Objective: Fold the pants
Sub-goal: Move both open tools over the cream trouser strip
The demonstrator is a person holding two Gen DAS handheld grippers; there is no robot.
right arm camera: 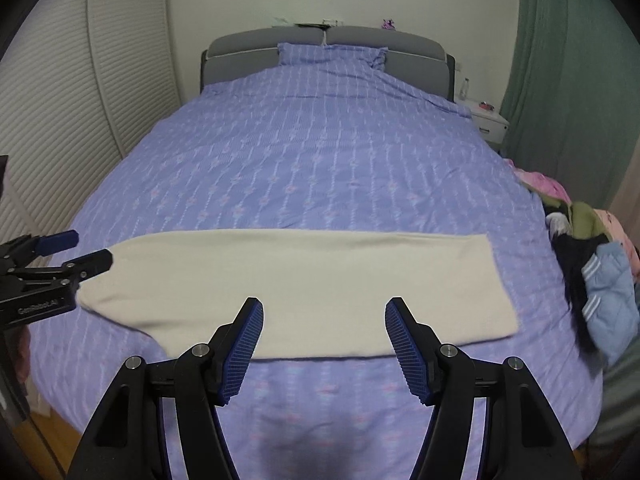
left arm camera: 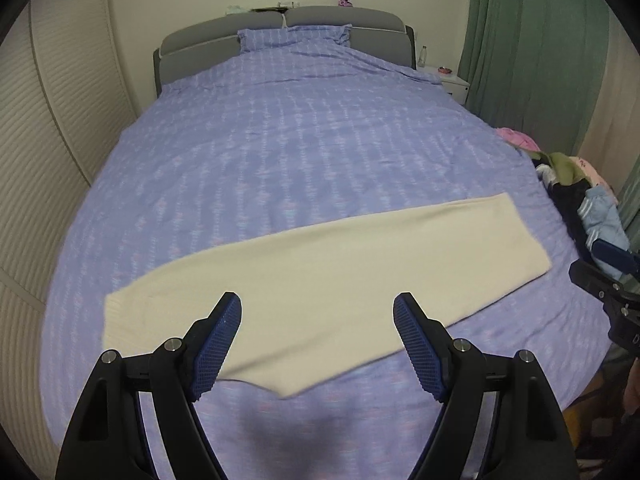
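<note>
- At the far left of the room, a ribbed white wardrobe front (right arm camera: 60,128) is seen; nothing there concerns the task.
- The pants (right arm camera: 296,288) are laid across the near part of the bed (right arm camera: 320,152), a long cream strip running left to right on the lilac cover, apparently already folded leg onto leg.
- The left end of the strip is narrower, with a ribbed band, so it is judged to be the cuff end, though blur there leaves this uncertain.
- The left gripper (left arm camera: 318,312) is held above the near edge of the cloth with its jaws spread apart and nothing between the blue pads.
- In the right wrist view the same tool is seen beside the left end of the pants; contact cannot be made out.
- The right gripper (right arm camera: 324,316) is likewise released and empty, poised over the middle of the near edge.
- The fabric is judged soft, light and limp, probably a knit: it will drape and sag when lifted, and little slipping on the ridged pads is expected.
- Hold is best taken at the two corners of one short end, both layers pinched together, so that end can be carried over to the other.
- At the right edge a pile of clothes (right arm camera: 600,264) is heaped, apart from the pants.
</note>
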